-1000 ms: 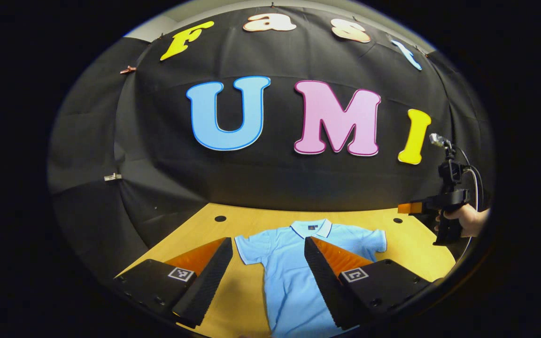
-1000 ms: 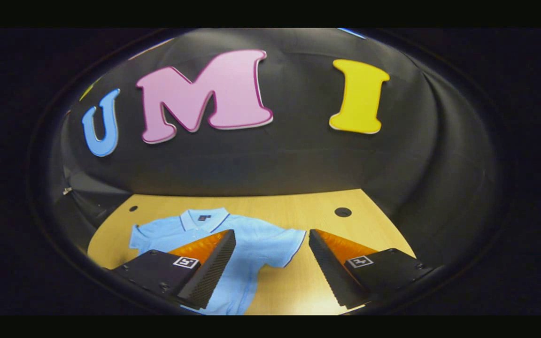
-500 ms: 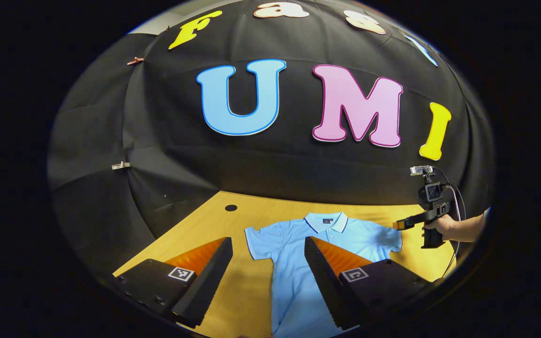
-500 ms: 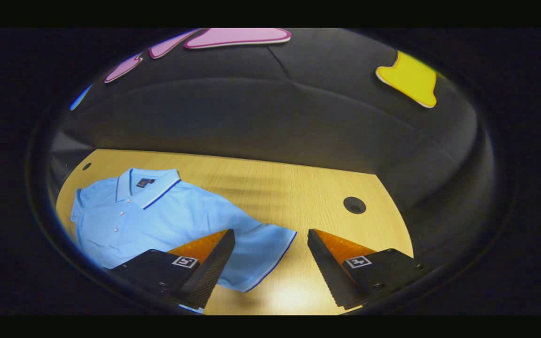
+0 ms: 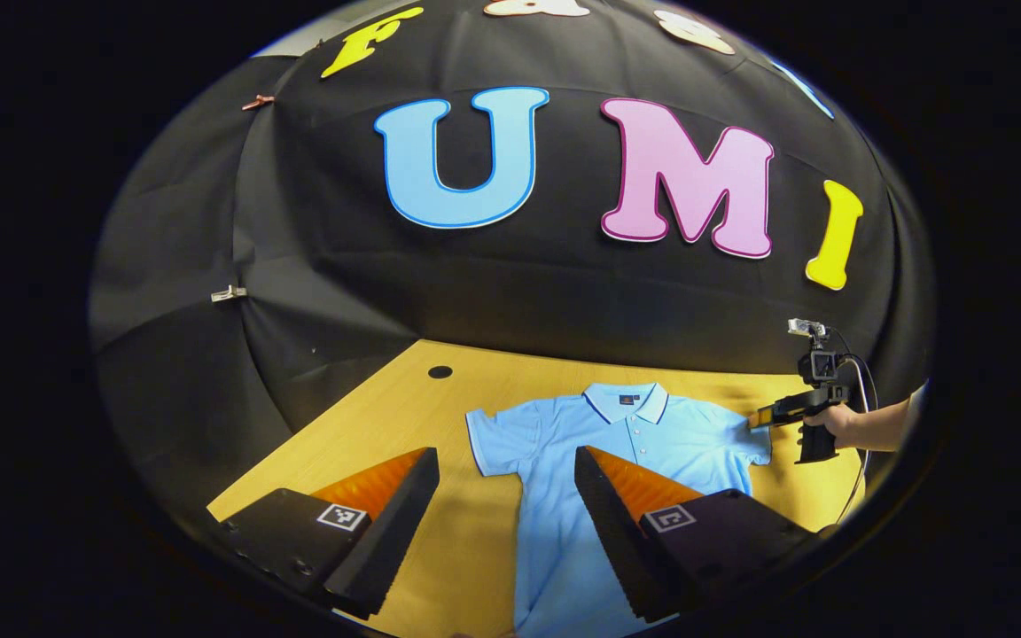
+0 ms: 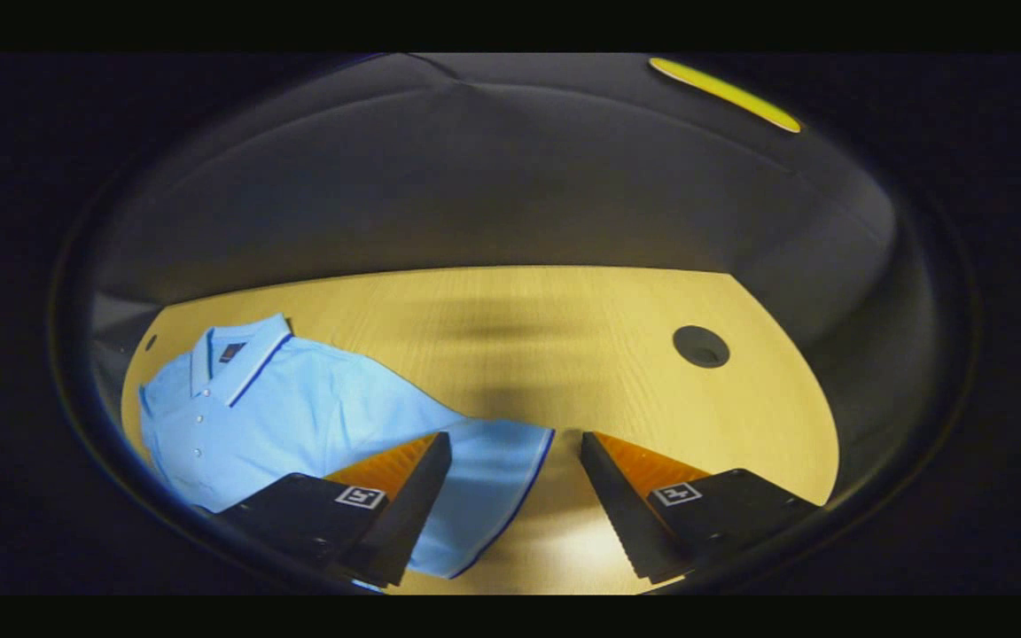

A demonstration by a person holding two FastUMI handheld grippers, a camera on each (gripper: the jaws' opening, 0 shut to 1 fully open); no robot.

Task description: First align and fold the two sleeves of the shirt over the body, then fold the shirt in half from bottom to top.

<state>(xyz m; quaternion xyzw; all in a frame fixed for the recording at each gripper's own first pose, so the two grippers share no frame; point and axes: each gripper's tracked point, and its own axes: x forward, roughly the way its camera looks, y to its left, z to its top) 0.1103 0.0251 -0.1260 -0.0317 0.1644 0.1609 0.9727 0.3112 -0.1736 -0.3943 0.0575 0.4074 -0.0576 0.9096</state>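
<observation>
The light blue, soft matt cloth polo shirt [image 5: 599, 461] is lying on the smooth, faintly glossy, pale wood-grain desk [image 6: 510, 319]; the booth's black wall [image 5: 519, 292] is looking like matt cloth.

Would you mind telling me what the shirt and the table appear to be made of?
The shirt looks like soft knit cotton or a blend, matte: it lies limp with slight creases, and has a ribbed-looking collar. The table looks like pale wood or wood-look laminate, smooth with a low sheen: faint grain lines and a soft light glare show.

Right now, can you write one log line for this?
shirt: flat, sleeves unfolded | right gripper: open at sleeve | left gripper: open | table
</observation>
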